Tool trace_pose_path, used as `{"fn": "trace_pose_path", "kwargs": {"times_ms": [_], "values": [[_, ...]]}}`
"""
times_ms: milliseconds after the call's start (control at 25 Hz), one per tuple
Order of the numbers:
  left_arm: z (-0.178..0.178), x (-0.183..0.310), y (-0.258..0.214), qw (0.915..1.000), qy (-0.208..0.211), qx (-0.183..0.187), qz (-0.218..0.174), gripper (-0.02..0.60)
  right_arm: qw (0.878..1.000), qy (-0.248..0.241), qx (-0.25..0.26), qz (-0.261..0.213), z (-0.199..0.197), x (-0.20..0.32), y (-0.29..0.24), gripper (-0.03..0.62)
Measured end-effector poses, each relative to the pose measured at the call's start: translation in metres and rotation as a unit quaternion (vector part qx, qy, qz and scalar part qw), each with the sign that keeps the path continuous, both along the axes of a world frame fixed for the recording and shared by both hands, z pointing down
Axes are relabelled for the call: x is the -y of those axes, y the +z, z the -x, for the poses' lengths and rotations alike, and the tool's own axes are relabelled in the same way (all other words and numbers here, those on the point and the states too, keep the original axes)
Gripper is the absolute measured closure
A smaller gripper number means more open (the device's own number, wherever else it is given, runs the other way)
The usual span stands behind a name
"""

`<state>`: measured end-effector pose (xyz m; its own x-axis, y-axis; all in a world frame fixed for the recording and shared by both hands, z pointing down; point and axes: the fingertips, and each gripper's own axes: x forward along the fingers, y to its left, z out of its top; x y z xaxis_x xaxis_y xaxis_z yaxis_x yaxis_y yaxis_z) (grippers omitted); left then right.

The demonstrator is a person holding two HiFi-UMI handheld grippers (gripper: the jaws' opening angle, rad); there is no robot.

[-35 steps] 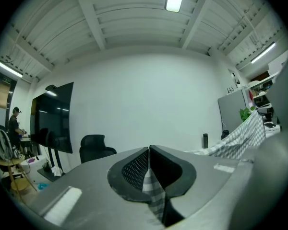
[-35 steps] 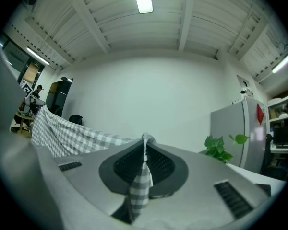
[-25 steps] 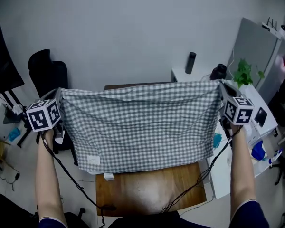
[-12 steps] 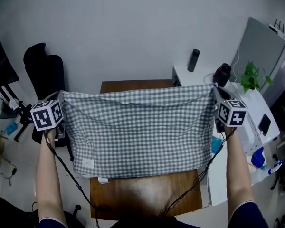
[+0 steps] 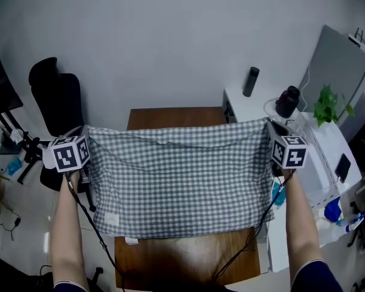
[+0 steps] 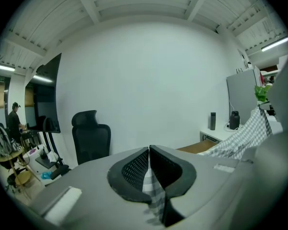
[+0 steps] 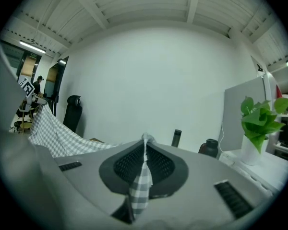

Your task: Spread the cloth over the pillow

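The left gripper (image 5: 87, 140) is pinching one top corner of the grey-and-white checked fabric cloth (image 5: 179, 181), its jaws closed tight on the fabric. The right gripper (image 5: 270, 129) is clamping the other top corner likewise. The cloth is hanging stretched between them above the brown wooden table (image 5: 170, 117), screening its middle.

Brown wooden surface (image 5: 173, 115) front and centre: a bare strip shows along its far edge, another bare, glossy stretch at the near edge, and the middle is hidden from the head view. Just to its right, a white surface (image 5: 243, 108) carries a slim dark bottle (image 5: 250, 81) standing upright, a squat black jug (image 5: 288, 101) near it, and a green plant (image 5: 327, 102) further right. Over on the floor (image 5: 24, 205), left side, stands a black office chair (image 5: 58, 96).
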<state>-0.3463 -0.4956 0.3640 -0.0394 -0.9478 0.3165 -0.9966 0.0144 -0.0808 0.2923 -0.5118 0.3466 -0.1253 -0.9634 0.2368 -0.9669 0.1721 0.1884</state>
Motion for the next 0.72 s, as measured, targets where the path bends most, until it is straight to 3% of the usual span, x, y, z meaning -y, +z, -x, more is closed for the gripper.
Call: {"fn": "trace_pose_path", "kwargs": {"times_ms": [720], "values": [[-0.011,0.047,0.070,0.9984,0.006,0.013,0.055,0.562,0.998,0.006,-0.026,0.055,0.006,0.046,0.070,0.571]]}}
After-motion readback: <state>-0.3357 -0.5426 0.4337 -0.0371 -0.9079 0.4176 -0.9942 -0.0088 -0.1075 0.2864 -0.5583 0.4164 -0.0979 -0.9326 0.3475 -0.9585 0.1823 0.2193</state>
